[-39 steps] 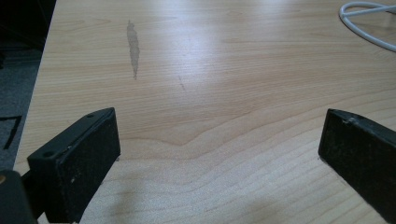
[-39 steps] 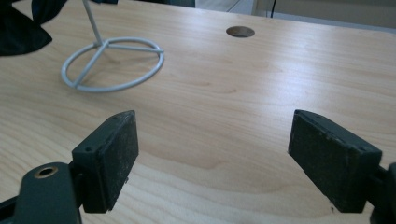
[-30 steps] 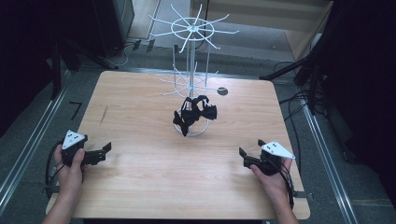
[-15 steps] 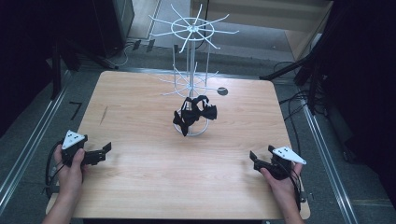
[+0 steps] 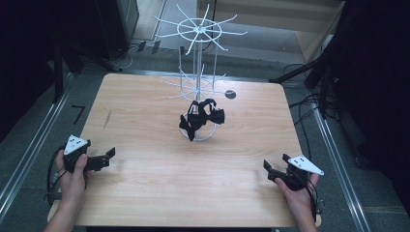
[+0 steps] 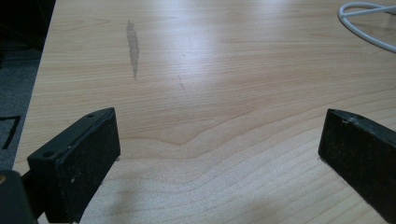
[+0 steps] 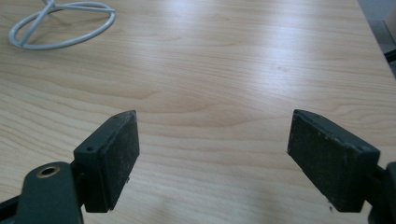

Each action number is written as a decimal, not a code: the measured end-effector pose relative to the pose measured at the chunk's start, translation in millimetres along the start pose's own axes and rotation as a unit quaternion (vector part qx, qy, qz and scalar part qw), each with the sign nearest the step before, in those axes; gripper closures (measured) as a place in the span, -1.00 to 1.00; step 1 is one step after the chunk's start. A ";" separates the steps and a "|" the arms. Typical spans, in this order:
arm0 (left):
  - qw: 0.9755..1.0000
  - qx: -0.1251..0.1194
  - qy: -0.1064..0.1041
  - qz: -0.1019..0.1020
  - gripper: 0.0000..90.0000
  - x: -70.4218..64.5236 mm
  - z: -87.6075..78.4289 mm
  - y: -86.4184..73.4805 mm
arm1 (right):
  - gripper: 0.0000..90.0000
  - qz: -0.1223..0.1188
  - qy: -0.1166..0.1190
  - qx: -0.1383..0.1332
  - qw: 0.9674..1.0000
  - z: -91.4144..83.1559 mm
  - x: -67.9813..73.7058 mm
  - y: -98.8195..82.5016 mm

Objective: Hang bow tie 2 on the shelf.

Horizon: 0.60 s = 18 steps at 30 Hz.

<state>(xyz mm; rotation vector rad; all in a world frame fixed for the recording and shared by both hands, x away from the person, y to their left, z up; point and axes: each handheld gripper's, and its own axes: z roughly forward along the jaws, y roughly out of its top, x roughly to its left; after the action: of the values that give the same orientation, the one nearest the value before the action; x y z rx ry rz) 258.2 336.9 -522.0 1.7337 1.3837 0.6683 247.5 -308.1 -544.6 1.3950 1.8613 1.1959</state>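
Our right gripper point(image 5: 273, 170) has slid back toward the table's point(image 5: 145, 193) near-right corner; both grippers gape empty, so we should approach the black bundle point(image 5: 200, 117) on the rack point(image 5: 198, 58) slowly.

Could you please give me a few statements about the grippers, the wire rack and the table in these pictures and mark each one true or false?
1. The left gripper is open, with nothing between its jaws. True.
2. The right gripper is shut on a black item. False: it is open and holds nothing, with bare table in front of it.
3. A bunch of black items hangs low on the white wire rack. True.
4. The rack stands at the table's near edge between the two hands. False: it stands toward the far side, well beyond both grippers.
5. The rack's top ring of hooks is full of items. False: its hooks are bare.
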 end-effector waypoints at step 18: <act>1.000 0.003 0.000 0.004 -1.00 -0.8 0.4 0.2 | -0.59 0.008 -0.015 -0.005 1.000 -27.4 -26.6 -17.6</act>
<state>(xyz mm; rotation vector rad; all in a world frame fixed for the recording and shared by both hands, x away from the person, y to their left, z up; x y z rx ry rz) 258.4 336.0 -522.0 1.7450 1.3808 0.6681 225.7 -343.7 -549.5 1.4177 1.8235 1.1844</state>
